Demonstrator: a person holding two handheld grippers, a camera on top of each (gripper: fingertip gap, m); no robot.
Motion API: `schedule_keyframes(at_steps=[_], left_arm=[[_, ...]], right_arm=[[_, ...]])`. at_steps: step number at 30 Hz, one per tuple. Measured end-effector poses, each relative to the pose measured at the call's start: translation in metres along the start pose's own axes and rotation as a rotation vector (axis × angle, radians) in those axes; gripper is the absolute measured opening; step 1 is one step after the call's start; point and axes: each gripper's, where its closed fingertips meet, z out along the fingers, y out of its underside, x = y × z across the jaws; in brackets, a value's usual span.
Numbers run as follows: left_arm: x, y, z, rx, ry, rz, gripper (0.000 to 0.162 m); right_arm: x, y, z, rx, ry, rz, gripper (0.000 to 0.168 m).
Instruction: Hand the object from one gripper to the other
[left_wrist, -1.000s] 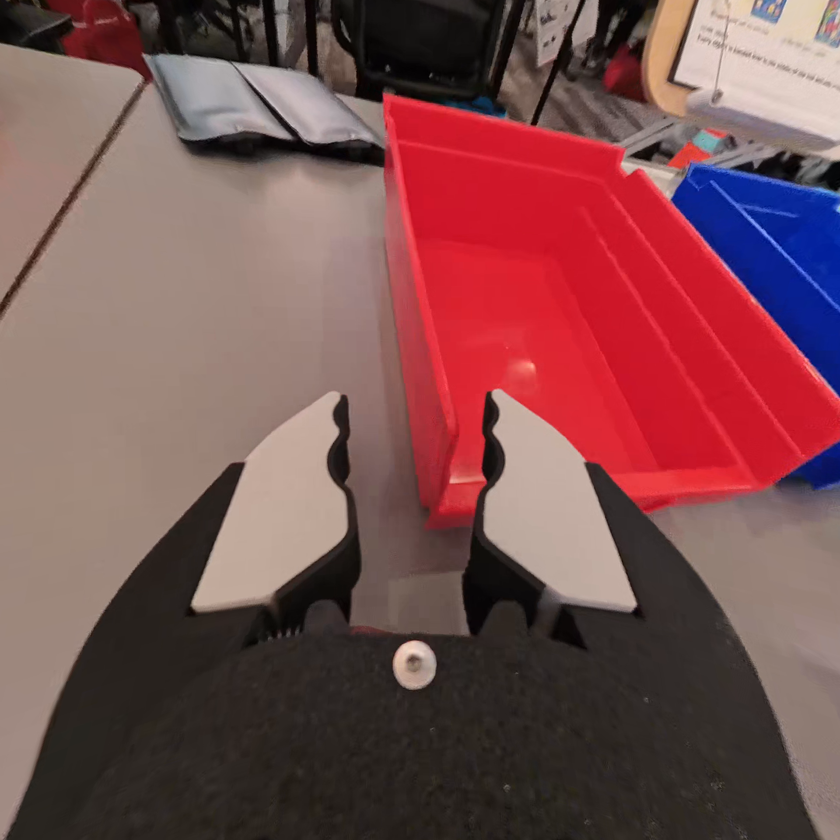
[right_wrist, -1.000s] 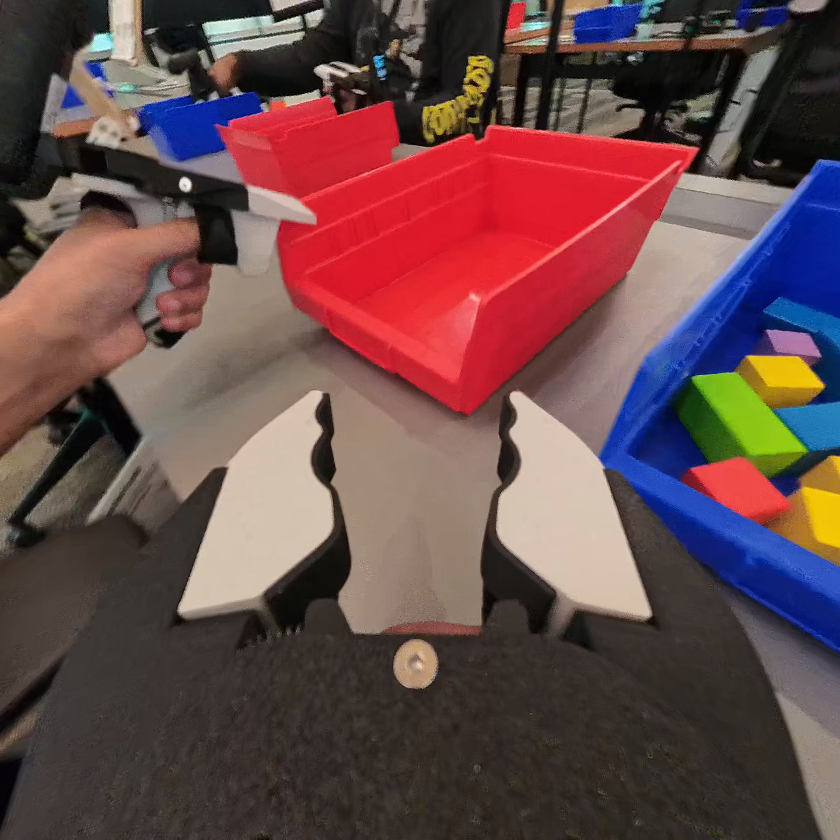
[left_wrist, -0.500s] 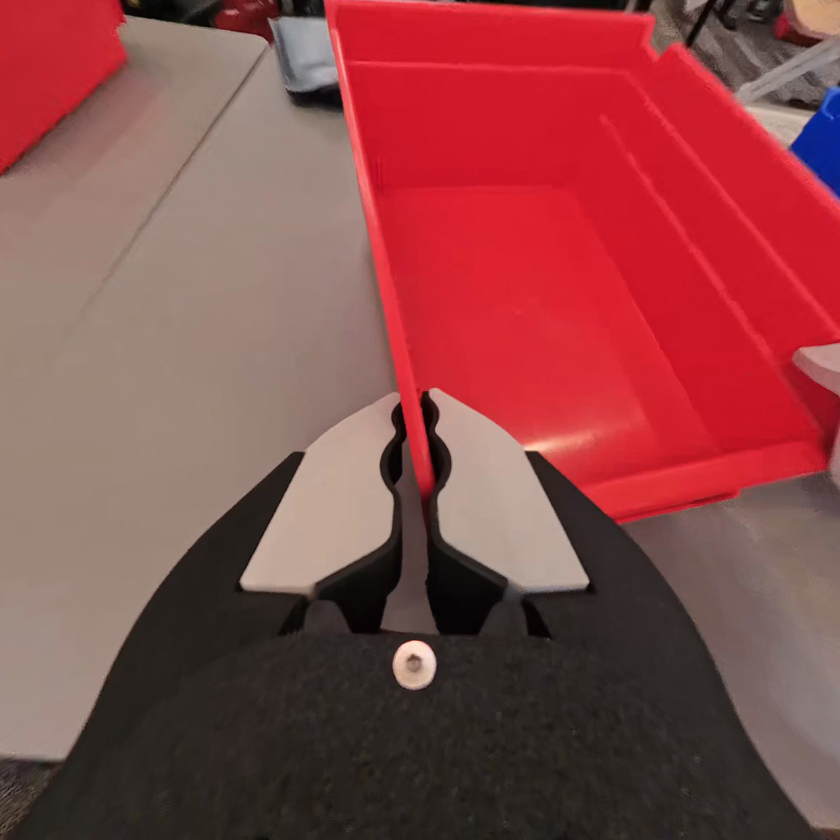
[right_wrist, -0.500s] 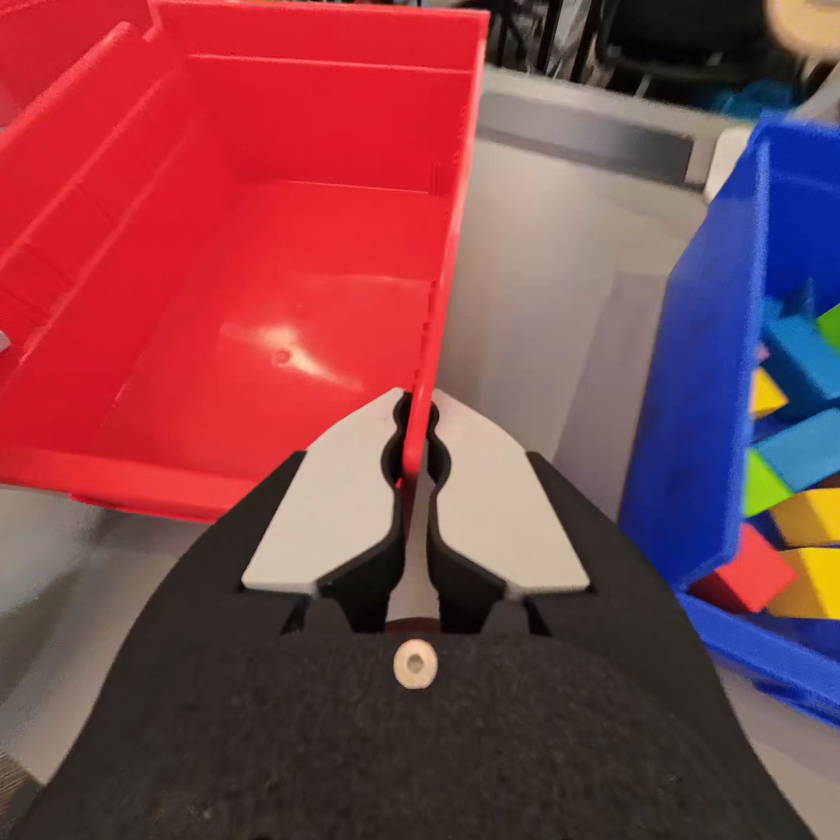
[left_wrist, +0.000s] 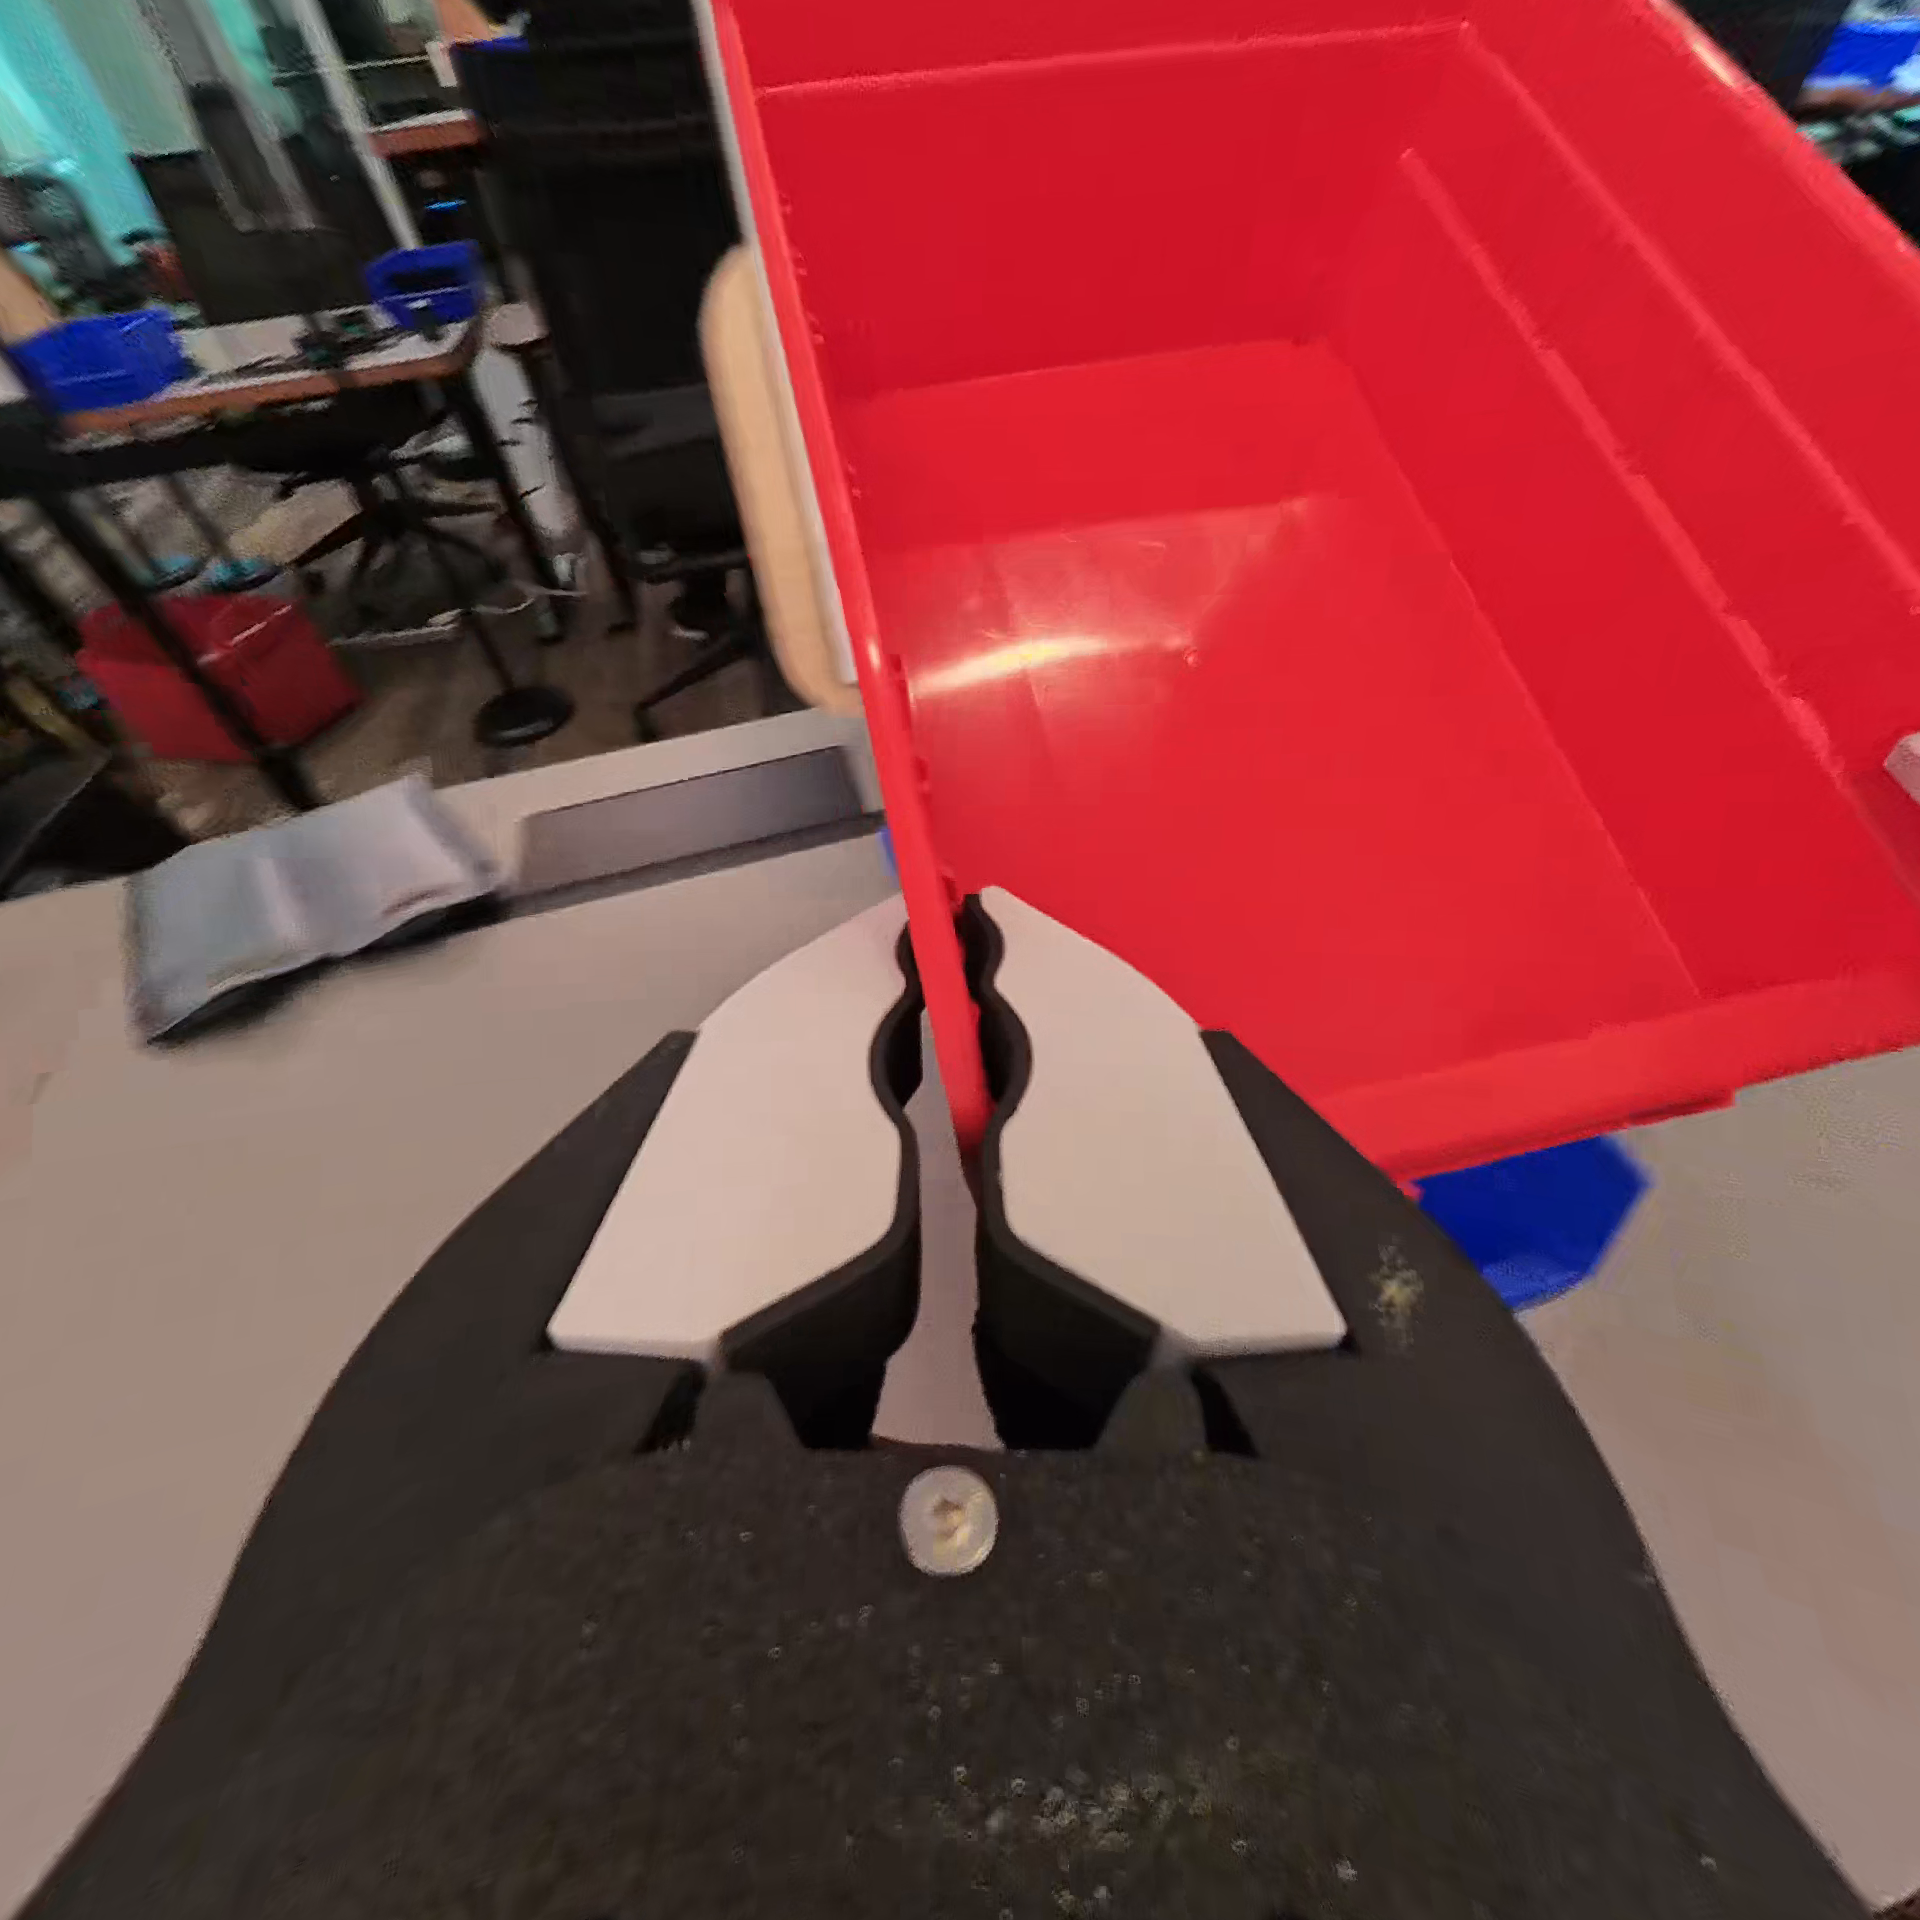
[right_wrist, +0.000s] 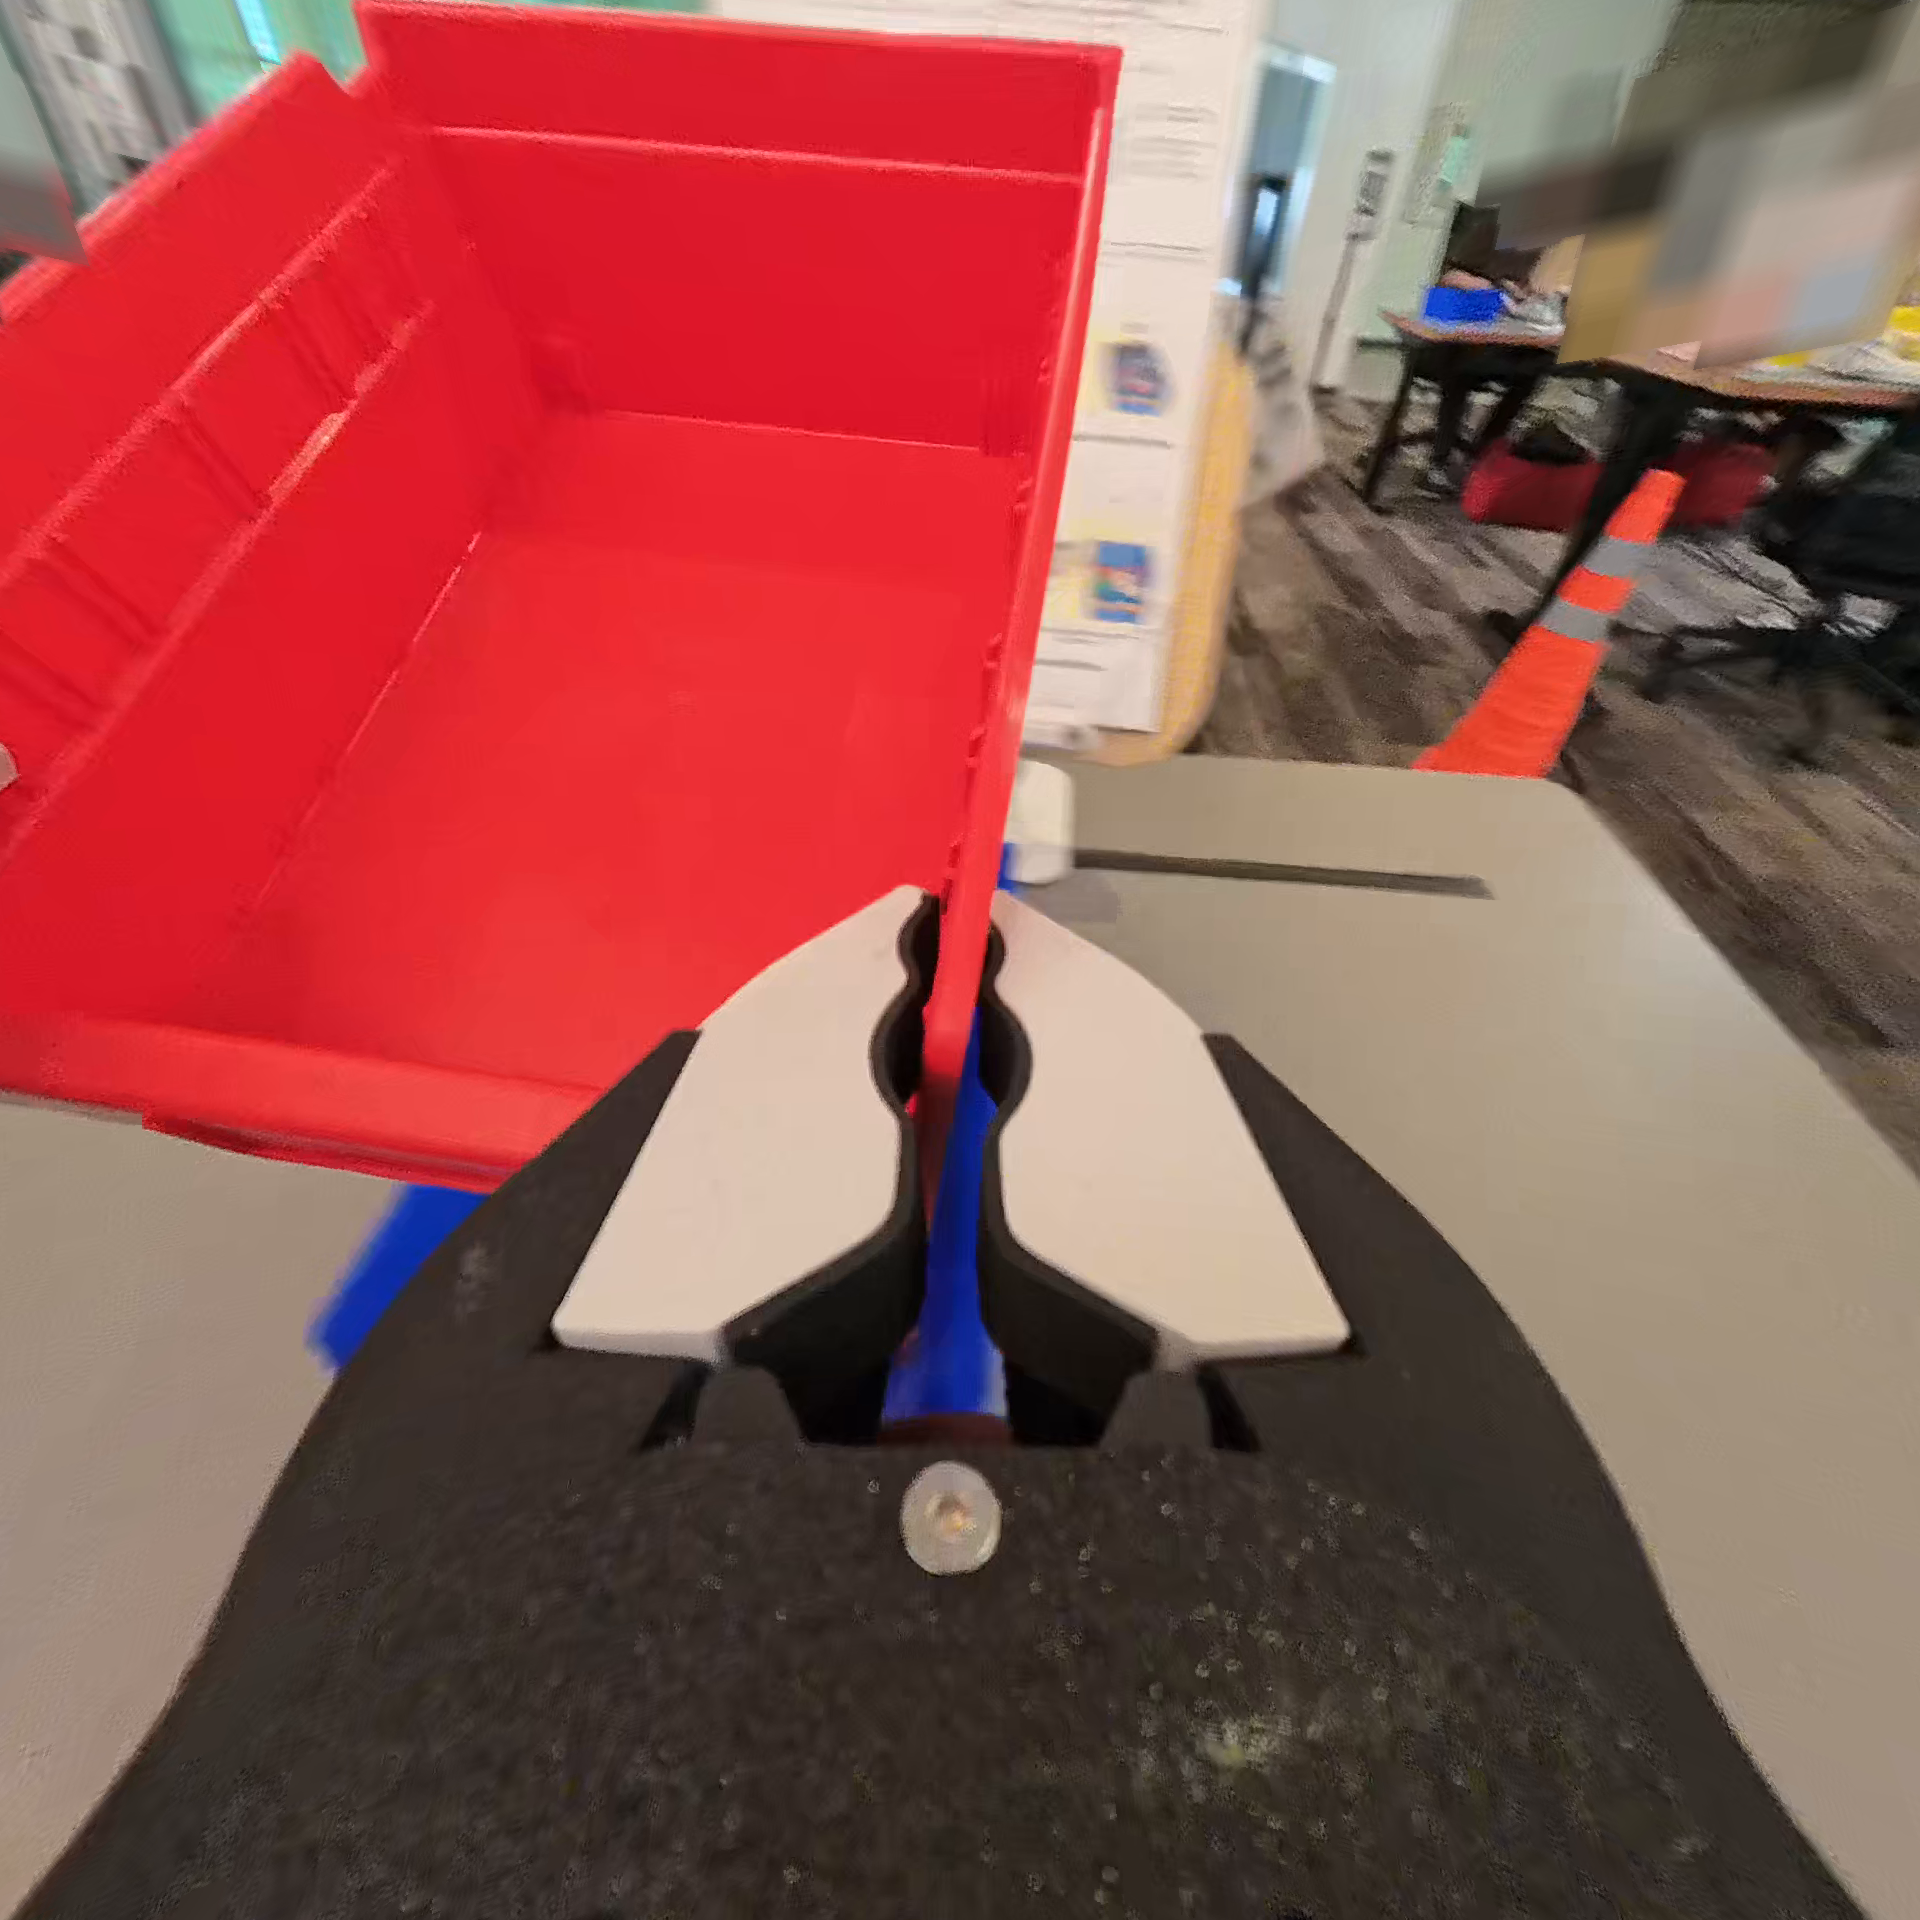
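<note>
An empty red bin (left_wrist: 1299, 675) hangs in the air above the grey table (left_wrist: 260, 1195), tilted. My left gripper (left_wrist: 940, 920) is shut on the near end of its left side wall. My right gripper (right_wrist: 956, 920) is shut on the near end of the right side wall of the same bin (right_wrist: 623, 675). A grey tip of the right gripper shows at the far wall in the left wrist view (left_wrist: 1907, 764). Nothing lies inside the bin.
A blue bin (left_wrist: 1527, 1216) sits on the table under the red one, and it also shows in the right wrist view (right_wrist: 374, 1278). A grey folded pouch (left_wrist: 301, 904) lies at the table's far left. An orange cone (right_wrist: 1548, 644) stands on the floor beyond the table's edge (right_wrist: 1455, 800).
Both grippers closed on the red bin's side walls half a second ago. Since then the bin has risen off the table and moved over the blue bin.
</note>
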Motion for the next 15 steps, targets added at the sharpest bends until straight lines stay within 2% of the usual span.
schedule_keyframes(at_steps=[3,5,8,12,15], left_arm=[[0.097,0.002,0.037,-0.045,0.085,0.07,0.007],[0.163,0.018,0.059,-0.079,0.16,0.059,0.009],[0.243,0.051,0.092,-0.138,0.168,0.072,0.009],[0.302,0.095,0.132,-0.191,0.144,0.013,0.006],[0.327,0.12,0.15,-0.229,0.116,0.017,0.006]], right_arm=[[0.1,0.018,-0.006,-0.033,0.013,0.017,0.005],[0.165,0.044,-0.009,-0.08,0.048,0.018,0.004],[0.244,0.092,-0.004,-0.165,0.082,-0.051,0.004],[0.301,0.17,0.007,-0.252,0.01,-0.054,0.007],[0.325,0.209,0.019,-0.296,0.032,0.01,0.006]])
